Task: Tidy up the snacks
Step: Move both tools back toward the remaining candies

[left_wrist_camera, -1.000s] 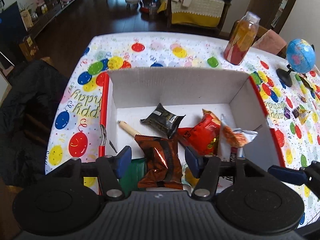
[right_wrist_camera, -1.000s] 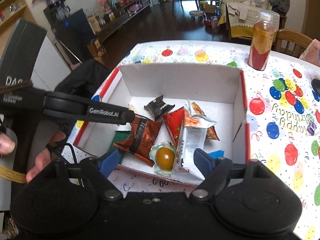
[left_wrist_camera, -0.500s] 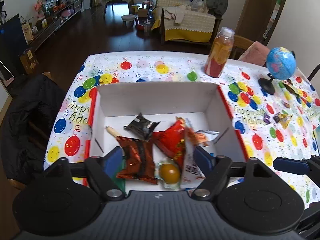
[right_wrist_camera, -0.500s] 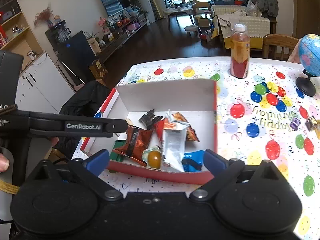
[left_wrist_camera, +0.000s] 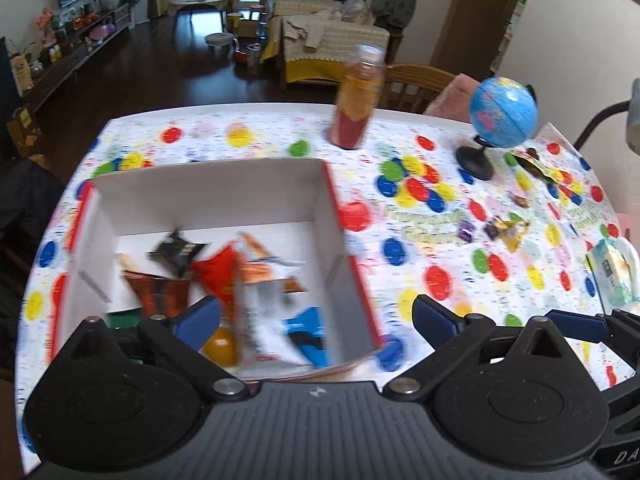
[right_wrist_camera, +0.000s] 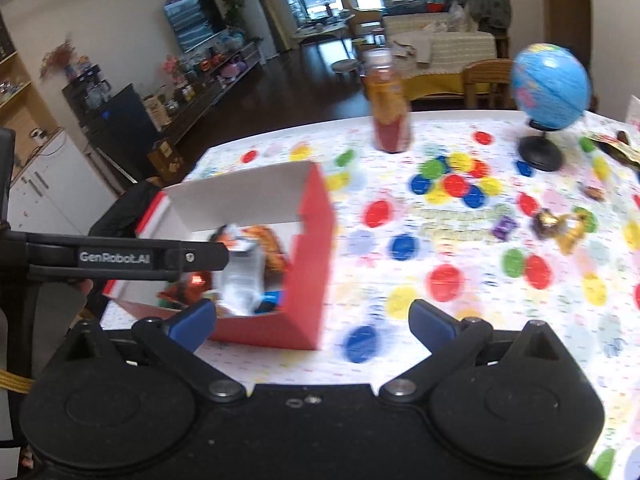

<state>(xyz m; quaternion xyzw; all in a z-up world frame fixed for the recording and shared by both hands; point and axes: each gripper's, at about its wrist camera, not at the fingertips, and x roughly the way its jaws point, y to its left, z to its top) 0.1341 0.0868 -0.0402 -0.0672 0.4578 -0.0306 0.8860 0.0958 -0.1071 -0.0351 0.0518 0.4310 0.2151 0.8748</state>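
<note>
A red-and-white cardboard box [left_wrist_camera: 224,196] sits on the balloon-print tablecloth and holds several snack packets, among them a red one [left_wrist_camera: 218,276], a brown one [left_wrist_camera: 160,292] and a blue one [left_wrist_camera: 308,336]. Loose wrapped sweets [left_wrist_camera: 502,228] lie on the cloth to the right; they also show in the right wrist view [right_wrist_camera: 560,224]. My left gripper [left_wrist_camera: 316,316] is open and empty above the box's near right corner. My right gripper [right_wrist_camera: 312,320] is open and empty, just right of the box [right_wrist_camera: 312,248]. Both views are motion-blurred.
A juice bottle [left_wrist_camera: 358,100] and a small blue globe [left_wrist_camera: 502,114] stand at the back of the table. A pale packet [left_wrist_camera: 612,272] lies at the right edge. The left gripper's arm [right_wrist_camera: 120,258] crosses the right wrist view at left.
Both grippers have pulled back and swung to the right, away from the box. More of the tablecloth and the loose sweets have come into view. Both stayed open.
</note>
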